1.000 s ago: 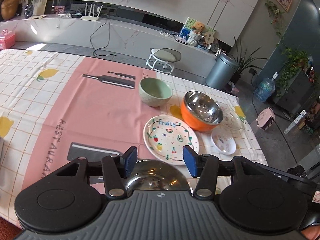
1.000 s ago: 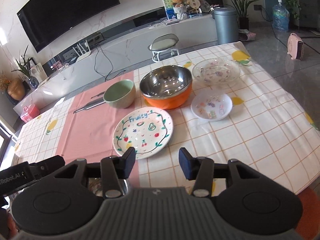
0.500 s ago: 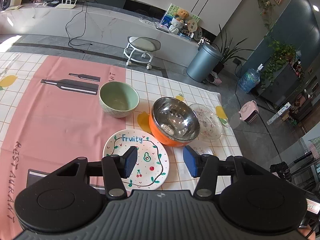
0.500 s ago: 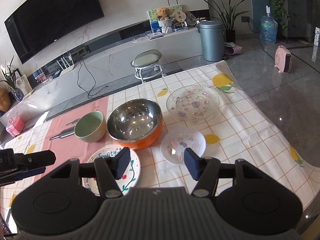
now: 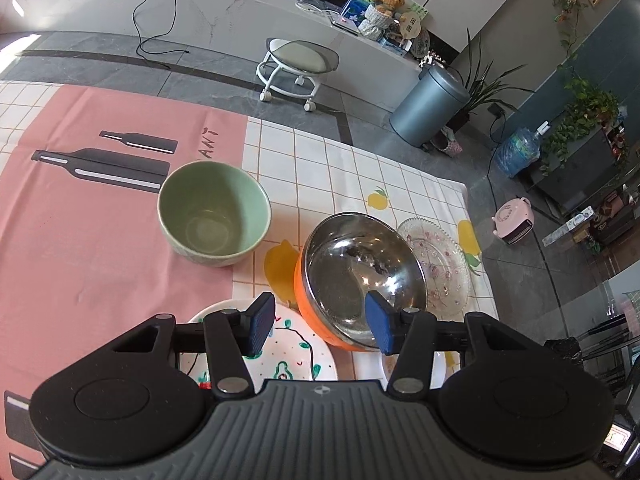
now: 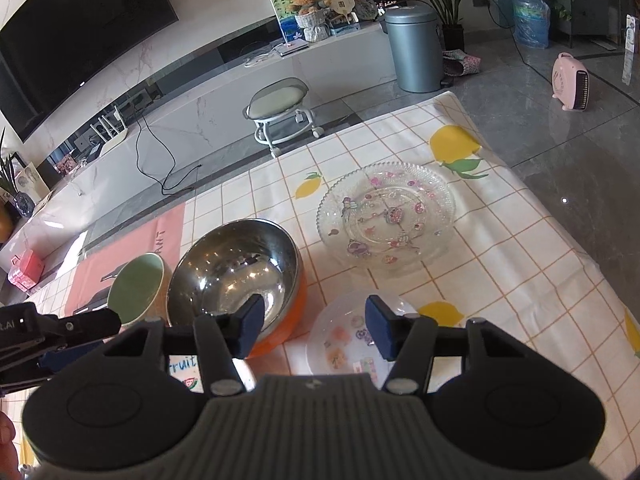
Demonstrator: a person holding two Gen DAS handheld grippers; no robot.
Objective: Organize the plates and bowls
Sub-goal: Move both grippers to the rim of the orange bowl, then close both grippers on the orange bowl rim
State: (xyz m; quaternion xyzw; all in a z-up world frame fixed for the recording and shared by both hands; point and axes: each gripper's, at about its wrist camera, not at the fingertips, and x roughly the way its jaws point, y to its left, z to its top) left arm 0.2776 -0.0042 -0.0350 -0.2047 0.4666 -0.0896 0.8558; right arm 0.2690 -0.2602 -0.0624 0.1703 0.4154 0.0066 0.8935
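Left wrist view: left hand-held gripper [image 5: 320,326] held open above the surface [image 5: 328,168], nothing between its blue pads [image 5: 262,326]. Just beyond them, a steel bowl [image 5: 360,268] with an orange outer shell, shiny and empty inside. To its left, apart from it, a pale green bowl [image 5: 214,212] standing upright where the pink cloth meets the checked one. Touching the steel bowl's far right side, a clear glass plate [image 5: 444,264] with small pink flowers. Under the left pad, a white plate [image 5: 292,344] painted with fruit — partly hidden.

Right wrist view: right hand-held gripper [image 6: 314,330] also open and empty, jaws just closing a little, poised over a small clear saucer [image 6: 348,344] dotted with coloured stickers — saucer lying just right of the steel bowl [image 6: 236,276]. Glass plate [image 6: 386,216] farther back, near the surface's far right edge.
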